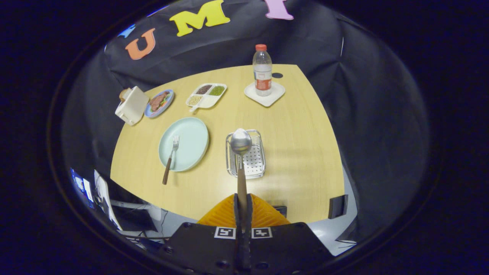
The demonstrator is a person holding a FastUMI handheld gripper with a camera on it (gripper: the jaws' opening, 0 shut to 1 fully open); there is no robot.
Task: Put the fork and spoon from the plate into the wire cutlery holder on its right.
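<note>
You have a pale mint plate (188,142), a brown-handled silver fork (170,158), a brown-handled silver spoon (241,152), a perforated silver wire cutlery holder (255,162), and a light woodgrain table (298,152).

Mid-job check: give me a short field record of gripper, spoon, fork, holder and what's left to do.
gripper: shut on spoon handle, high above the table
spoon: held, bowl forward, in line with the wire cutlery holder
fork: on the light green plate, handle over its near rim
plate: left of holder
wire cutlery holder: on the table, nothing in it
remaining: spoon not yet in holder; fork untouched
</note>
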